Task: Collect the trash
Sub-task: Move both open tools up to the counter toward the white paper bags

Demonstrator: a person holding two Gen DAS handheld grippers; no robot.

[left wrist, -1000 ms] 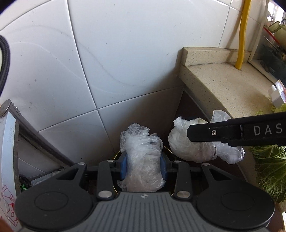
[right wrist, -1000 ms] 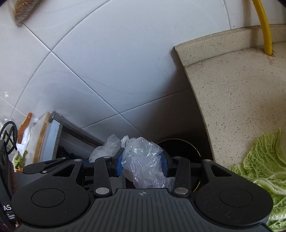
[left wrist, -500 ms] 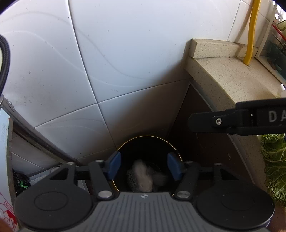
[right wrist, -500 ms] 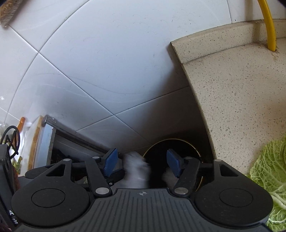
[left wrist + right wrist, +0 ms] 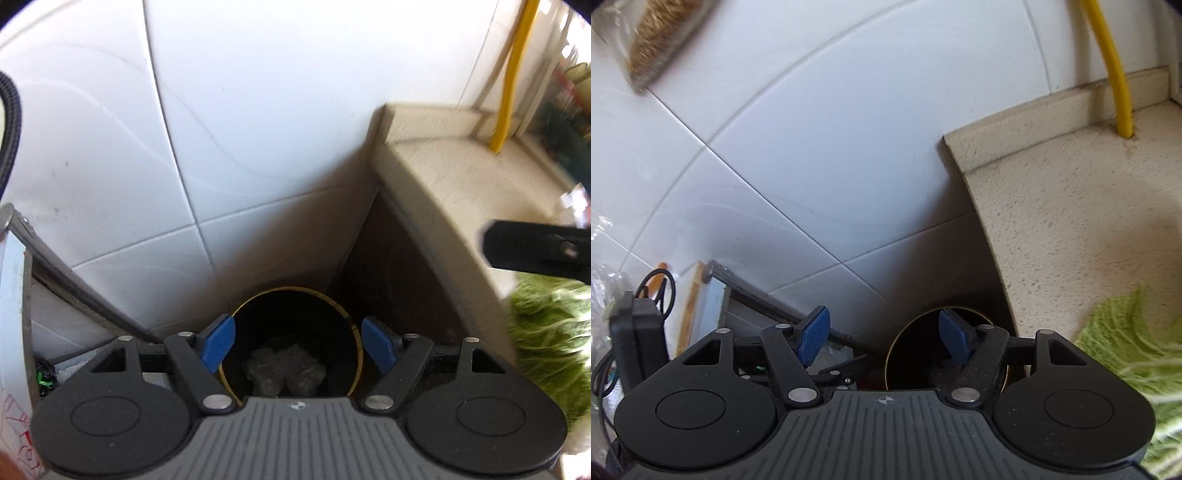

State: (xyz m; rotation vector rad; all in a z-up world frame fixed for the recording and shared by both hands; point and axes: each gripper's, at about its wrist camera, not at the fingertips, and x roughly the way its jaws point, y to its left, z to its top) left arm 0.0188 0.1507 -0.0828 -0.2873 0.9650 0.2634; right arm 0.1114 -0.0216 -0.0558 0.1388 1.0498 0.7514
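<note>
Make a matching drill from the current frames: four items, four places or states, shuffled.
Items:
1. crumpled plastic
2. cabbage leaf
3. yellow hose
4. left tongs

Places or states:
A. rises from the counter's back
B. open, nothing between them
C. down inside the black bin
D. lies on the speckled counter

Pairs: 1-C, 2-D, 3-A, 4-B

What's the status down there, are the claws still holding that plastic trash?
Both claws, left and right, just opened, nothing between them. Crumpled plastic now lies in the black bin. Nothing blocking; cabbage leaf on the counter.
</note>
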